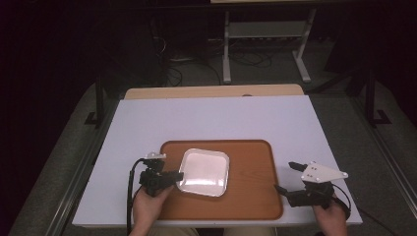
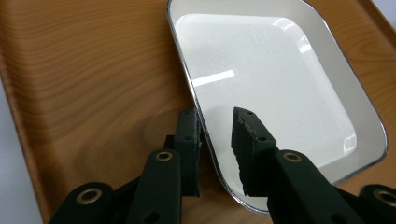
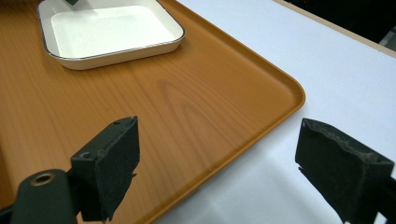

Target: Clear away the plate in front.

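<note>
White plate (image 2: 275, 79) on wooden tray (image 1: 251, 191), unlabelled; left tongs (image 2: 217, 140) straddle its rim, unclosed; right tongs (image 3: 219, 158) spread wide.

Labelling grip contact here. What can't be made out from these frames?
- Left gripper view: its jaws straddle the plate rim; whether the pads touch it cannot be told.
- High view: that rim contact is hidden under the left gripper.
- Right gripper view: the tray's near edge is cut off by the frame's bottom.
- High view: the hands run off the bottom edge.
</note>
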Available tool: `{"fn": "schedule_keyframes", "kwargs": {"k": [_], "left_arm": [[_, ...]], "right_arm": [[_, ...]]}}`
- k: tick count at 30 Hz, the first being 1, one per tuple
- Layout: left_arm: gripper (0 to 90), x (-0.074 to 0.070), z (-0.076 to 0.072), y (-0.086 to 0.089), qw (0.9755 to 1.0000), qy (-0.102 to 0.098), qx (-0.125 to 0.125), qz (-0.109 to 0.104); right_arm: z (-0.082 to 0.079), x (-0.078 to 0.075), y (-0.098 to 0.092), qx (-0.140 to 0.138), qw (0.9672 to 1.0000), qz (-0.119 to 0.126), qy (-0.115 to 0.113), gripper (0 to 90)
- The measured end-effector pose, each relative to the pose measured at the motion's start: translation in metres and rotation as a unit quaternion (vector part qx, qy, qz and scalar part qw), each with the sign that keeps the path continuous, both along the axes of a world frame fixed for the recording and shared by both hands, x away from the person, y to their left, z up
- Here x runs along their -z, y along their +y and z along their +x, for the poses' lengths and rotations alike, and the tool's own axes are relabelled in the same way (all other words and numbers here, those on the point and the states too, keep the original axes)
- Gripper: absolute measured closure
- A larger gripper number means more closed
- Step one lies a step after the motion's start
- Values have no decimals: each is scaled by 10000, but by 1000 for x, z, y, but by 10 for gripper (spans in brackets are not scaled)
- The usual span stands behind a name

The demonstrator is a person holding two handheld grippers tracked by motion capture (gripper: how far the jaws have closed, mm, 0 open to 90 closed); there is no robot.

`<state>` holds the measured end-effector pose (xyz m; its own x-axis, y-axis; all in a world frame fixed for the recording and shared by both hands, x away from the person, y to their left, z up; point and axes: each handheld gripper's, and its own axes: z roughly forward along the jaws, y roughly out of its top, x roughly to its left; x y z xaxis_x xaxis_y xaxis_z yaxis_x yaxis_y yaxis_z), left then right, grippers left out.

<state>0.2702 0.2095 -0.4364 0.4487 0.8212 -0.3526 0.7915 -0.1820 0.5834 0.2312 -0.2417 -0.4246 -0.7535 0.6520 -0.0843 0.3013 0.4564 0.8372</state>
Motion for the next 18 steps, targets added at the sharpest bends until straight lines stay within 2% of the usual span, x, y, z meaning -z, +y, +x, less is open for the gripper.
{"fn": "schedule_keyframes", "kwargs": {"k": [13, 18], "left_arm": [[711, 0, -9, -4, 9998, 3, 197, -67], [718, -1, -10, -6, 9997, -48, 230, 1]], "right_arm": [[0, 0, 1, 13, 10000, -40, -10, 130], [0, 0, 2, 12, 10000, -71, -15, 130]]}}
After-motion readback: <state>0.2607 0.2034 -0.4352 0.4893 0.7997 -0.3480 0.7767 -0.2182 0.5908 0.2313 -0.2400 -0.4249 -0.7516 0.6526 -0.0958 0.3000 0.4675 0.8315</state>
